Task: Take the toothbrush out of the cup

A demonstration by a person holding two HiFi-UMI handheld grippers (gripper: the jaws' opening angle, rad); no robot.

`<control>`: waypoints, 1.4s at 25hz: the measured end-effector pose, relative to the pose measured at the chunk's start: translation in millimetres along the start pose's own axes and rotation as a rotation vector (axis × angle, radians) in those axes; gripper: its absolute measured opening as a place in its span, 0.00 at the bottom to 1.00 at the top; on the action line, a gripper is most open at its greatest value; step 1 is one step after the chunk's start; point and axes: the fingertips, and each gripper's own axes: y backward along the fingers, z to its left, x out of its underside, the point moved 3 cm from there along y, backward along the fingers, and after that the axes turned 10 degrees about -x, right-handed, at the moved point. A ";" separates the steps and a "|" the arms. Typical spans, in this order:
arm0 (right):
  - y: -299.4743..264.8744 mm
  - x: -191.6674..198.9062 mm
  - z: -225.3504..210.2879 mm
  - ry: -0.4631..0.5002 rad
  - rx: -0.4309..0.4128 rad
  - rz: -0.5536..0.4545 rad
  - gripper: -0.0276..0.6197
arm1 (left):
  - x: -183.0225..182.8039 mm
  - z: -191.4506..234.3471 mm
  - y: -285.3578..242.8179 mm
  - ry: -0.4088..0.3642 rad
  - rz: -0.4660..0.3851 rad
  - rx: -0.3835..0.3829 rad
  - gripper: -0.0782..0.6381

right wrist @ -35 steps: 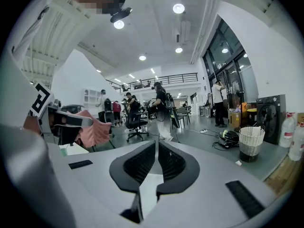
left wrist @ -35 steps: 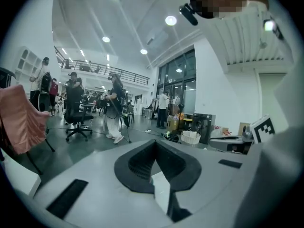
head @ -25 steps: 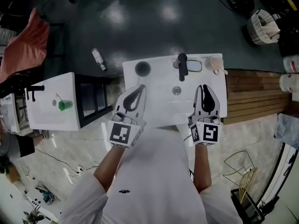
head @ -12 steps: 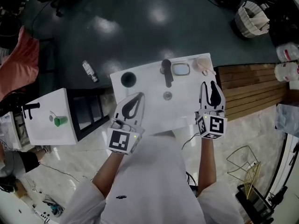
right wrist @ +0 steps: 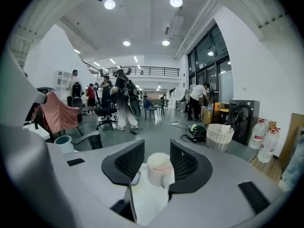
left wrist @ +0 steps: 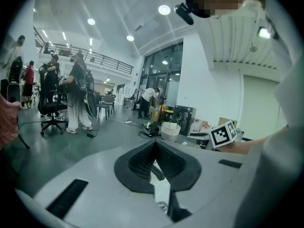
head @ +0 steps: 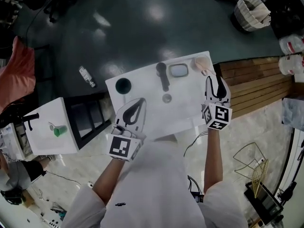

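Observation:
A pale pink cup (head: 201,63) stands at the far right corner of the white sink top (head: 147,91); in the right gripper view the cup (right wrist: 159,169) sits straight ahead. No toothbrush can be made out in it. My right gripper (head: 213,79) is just short of the cup, and its jaws have just been opening; they stand wide apart in its own view (right wrist: 157,148), with the cup beyond the tips and untouched. My left gripper (head: 141,101) hovers over the near left of the sink top, shut and empty (left wrist: 154,148).
On the sink top are a dark cup (head: 122,85), a black faucet (head: 162,75), a soap dish (head: 179,71) and a drain (head: 166,98). A second white stand (head: 42,141) with a green cup (head: 59,131) is at left. A wooden platform (head: 251,87) lies right.
My right gripper has moved forward and right to the pale cup, and its jaws have spread from nearly shut to wide. My left gripper has shifted a little and stays shut.

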 end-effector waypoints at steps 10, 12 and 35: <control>-25.2 42.1 -31.7 -0.018 0.008 0.130 0.26 | 10.7 1.6 0.8 -0.024 0.032 0.017 0.11; -30.2 47.4 -35.0 -0.027 0.005 0.152 0.26 | 12.3 4.6 1.4 -0.022 0.043 0.014 0.11; -22.3 32.6 -20.6 0.049 0.008 0.119 0.10 | 13.4 11.6 13.6 -0.008 0.030 0.010 0.11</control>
